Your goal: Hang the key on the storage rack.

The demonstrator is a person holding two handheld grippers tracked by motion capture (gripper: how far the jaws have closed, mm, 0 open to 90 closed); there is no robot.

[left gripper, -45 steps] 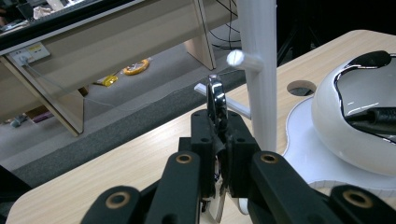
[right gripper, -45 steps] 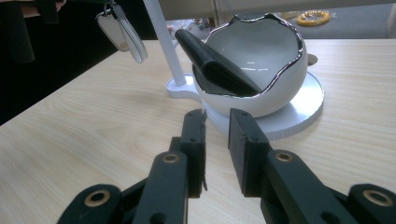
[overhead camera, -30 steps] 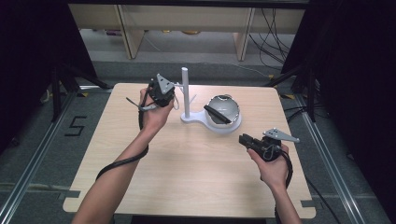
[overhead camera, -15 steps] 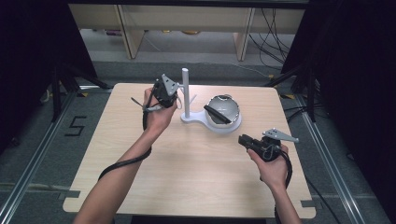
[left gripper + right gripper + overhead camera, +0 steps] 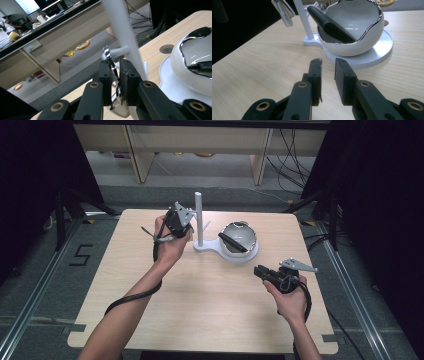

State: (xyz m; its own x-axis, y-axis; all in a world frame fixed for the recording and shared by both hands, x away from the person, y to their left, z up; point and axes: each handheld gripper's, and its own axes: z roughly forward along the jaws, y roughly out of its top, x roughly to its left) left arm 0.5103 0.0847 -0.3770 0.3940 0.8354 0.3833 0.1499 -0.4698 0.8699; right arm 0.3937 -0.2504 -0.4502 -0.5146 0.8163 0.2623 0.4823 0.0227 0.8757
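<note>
A white stand (image 5: 200,245) has an upright post (image 5: 198,215) with short pegs, and its round base carries a white bowl with a chrome rim (image 5: 242,236). A black scoop-like piece (image 5: 329,25) lies across the bowl. My left gripper (image 5: 187,226) is held up beside the post. A thin shiny metal utensil (image 5: 112,70) stands between its jaws, its top at a peg (image 5: 122,50). The jaws have just been opening, and a slim gap shows beside the utensil. My right gripper (image 5: 258,270) hovers low over the table, open with nothing in it, pointing at the bowl.
The light wooden table (image 5: 210,310) has a round hole (image 5: 167,48) near its far edge behind the bowl. Shelving and cables lie on the floor beyond. Dark curtains and frame legs flank both sides.
My left hand has edged slightly right, toward the post. The right hand has kept still.
</note>
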